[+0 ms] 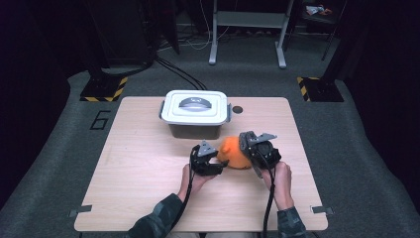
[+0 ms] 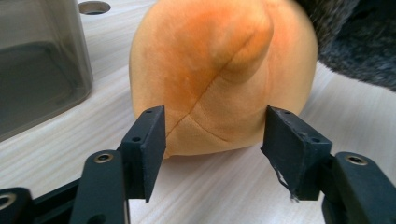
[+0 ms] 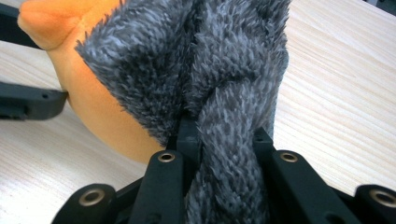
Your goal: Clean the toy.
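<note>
An orange plush toy (image 1: 233, 152) with a grey furry part (image 3: 224, 70) lies on the wooden table (image 1: 138, 168) between my two grippers. My left gripper (image 1: 219, 164) is at its left side. In the left gripper view it (image 2: 215, 140) stands open, the jaws spread in front of the toy's orange lower edge (image 2: 219, 70) without pressing on it. My right gripper (image 1: 250, 151) is at the toy's right side. Seen from the right gripper view, this gripper (image 3: 224, 140) is shut on a fold of the grey fur, with the orange body (image 3: 93, 107) off to the left.
A grey plastic box with a white latched lid (image 1: 195, 106) stands just behind the toy; its translucent wall (image 2: 37, 70) is close on the left gripper's left. A small round hole (image 1: 237, 109) is in the table beside the box. Bare tabletop spreads left and right.
</note>
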Action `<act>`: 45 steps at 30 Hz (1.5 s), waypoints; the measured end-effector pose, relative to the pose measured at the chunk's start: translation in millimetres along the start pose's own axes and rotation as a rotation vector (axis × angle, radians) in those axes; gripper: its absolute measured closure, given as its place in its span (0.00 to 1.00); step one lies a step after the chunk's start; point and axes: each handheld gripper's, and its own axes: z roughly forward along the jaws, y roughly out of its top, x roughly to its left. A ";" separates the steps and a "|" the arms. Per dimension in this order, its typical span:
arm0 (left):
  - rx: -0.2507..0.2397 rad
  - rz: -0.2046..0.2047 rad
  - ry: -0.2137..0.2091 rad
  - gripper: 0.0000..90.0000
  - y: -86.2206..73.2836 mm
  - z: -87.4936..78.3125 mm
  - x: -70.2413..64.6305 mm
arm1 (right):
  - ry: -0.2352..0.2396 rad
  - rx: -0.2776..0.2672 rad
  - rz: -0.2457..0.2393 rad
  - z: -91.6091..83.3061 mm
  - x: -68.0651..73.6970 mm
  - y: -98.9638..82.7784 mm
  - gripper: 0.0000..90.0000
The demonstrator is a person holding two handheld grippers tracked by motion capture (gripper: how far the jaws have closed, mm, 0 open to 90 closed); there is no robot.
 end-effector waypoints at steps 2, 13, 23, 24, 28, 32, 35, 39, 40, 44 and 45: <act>-0.003 0.026 0.002 0.46 1.3 3.0 -2.4 | 0.000 -0.005 -0.003 0.8 -1.0 -0.1 0.82; -0.020 0.024 -0.002 0.90 3.6 6.1 -4.4 | -0.007 -0.027 0.016 -4.4 -4.6 -2.7 0.82; -0.031 -0.060 -0.097 0.93 13.5 -10.5 -9.5 | 0.009 -0.097 -0.037 -39.1 12.5 10.0 0.82; -0.033 -0.073 -0.104 0.93 14.3 -11.3 -10.7 | 0.019 -0.100 -0.049 -39.7 16.2 12.3 0.82; -0.019 -0.097 -0.111 0.93 12.6 -9.8 -9.4 | -0.003 -0.065 -0.087 -28.3 28.1 17.8 0.82; -0.008 -0.104 -0.110 0.92 9.8 -6.5 -3.9 | 0.008 -0.060 -0.077 -18.7 24.4 16.3 0.82; -0.012 -0.112 -0.109 0.92 8.4 -5.7 -3.1 | 0.008 -0.050 -0.051 -15.4 17.4 12.2 0.82; -0.011 -0.119 -0.105 0.92 7.3 -5.0 -0.5 | -0.001 -0.024 -0.012 -10.2 5.7 4.0 0.82; -0.009 -0.114 -0.102 0.92 7.0 -4.9 -0.1 | -0.004 -0.020 -0.009 -7.9 2.2 1.6 0.82; -0.012 -0.120 -0.110 0.92 6.3 -3.9 -0.7 | 0.001 0.009 0.036 0.4 -9.3 -9.1 0.82; -0.010 -0.118 -0.112 0.92 6.3 -3.7 -0.8 | -0.002 0.013 0.039 2.3 -12.3 -11.4 0.82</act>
